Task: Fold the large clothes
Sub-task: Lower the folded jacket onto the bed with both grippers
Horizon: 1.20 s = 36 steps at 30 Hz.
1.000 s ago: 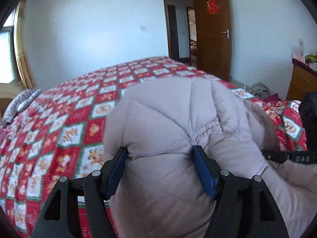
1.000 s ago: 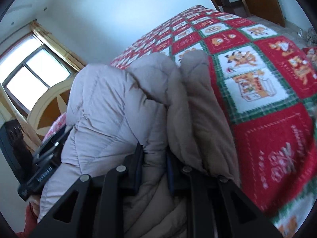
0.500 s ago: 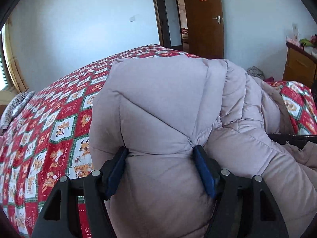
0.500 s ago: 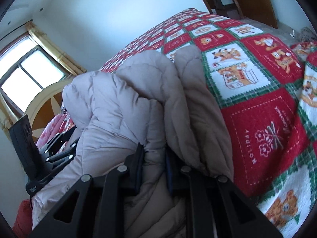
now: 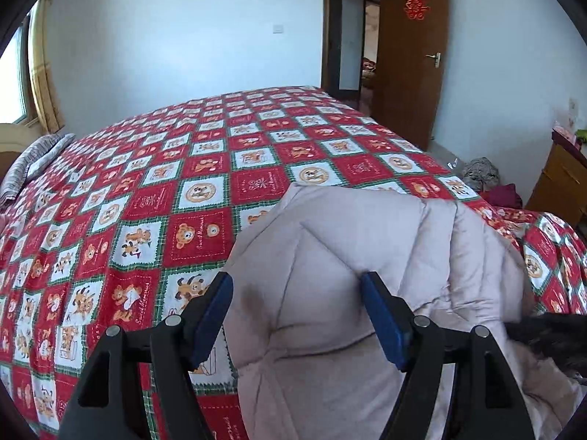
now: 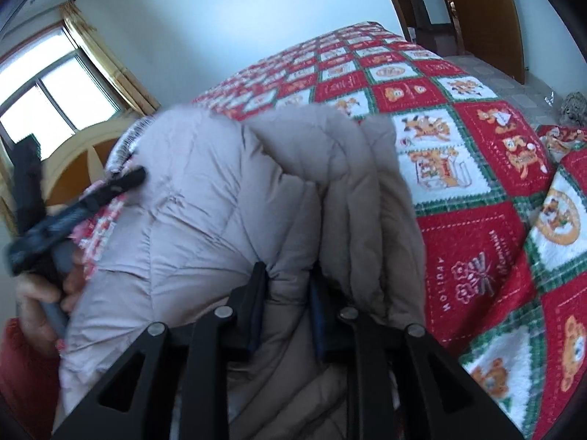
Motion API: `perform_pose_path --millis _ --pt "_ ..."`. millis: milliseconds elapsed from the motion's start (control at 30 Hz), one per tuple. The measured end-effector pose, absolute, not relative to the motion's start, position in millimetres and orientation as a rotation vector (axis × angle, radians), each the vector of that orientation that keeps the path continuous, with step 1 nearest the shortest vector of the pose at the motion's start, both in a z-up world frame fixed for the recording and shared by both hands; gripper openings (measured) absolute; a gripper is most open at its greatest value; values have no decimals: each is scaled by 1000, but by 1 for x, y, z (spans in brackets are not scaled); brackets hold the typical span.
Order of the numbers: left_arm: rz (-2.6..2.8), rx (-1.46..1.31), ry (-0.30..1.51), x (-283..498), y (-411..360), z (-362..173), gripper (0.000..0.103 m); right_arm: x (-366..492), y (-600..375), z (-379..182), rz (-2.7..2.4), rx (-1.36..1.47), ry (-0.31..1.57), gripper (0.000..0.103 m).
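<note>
A pale mauve quilted puffer coat [image 5: 367,256] lies bunched on the near part of the bed. My left gripper [image 5: 297,286] is open, its blue-padded fingers [image 5: 381,315] standing apart over the coat's padded panel, the left finger clear of the fabric. In the right wrist view the same coat [image 6: 227,198] is piled high, its tan lining [image 6: 370,190] folded along the right side. My right gripper [image 6: 288,278] is shut on a bunched fold of the coat. The left gripper [image 6: 73,212] shows blurred at far left there, in a hand.
The bed carries a red, white and green patchwork bear quilt [image 5: 205,168]. A striped pillow [image 5: 25,165] and a headboard [image 6: 77,161] lie at the window end. A brown door [image 5: 411,55], a wooden dresser [image 5: 561,179] and a grey bundle on the floor [image 5: 478,172] are at right.
My left gripper has let go of the coat and drawn back; the coat has dropped lower, showing more quilt. My right gripper keeps its hold and has moved little.
</note>
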State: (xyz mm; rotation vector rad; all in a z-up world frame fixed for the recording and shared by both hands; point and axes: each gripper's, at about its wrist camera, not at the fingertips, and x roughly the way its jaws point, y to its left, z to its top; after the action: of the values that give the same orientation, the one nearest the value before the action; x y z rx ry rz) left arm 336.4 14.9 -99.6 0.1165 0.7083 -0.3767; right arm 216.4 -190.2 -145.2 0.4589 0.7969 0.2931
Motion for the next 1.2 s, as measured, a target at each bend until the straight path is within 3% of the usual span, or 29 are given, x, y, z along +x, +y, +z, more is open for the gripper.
perform_pose_path --millis 100,233,467,867,1167,1200 --pt "-405 89 683 335 23 -94 73 215 -201 -97 338 382 677 30" --pt "-407 82 647 340 30 -88 73 258 -172 -63 397 162 709 30" --pt "-400 79 698 381 15 -100 73 327 -135 -122 331 72 832 27" --pt "-331 286 625 379 -35 -158 73 336 -153 -176 230 199 854 21" --pt "-379 308 721 376 -22 -142 73 318 -170 -151 233 231 845 19" --pt "-406 278 717 367 -11 -126 73 307 -174 -141 234 234 822 23"
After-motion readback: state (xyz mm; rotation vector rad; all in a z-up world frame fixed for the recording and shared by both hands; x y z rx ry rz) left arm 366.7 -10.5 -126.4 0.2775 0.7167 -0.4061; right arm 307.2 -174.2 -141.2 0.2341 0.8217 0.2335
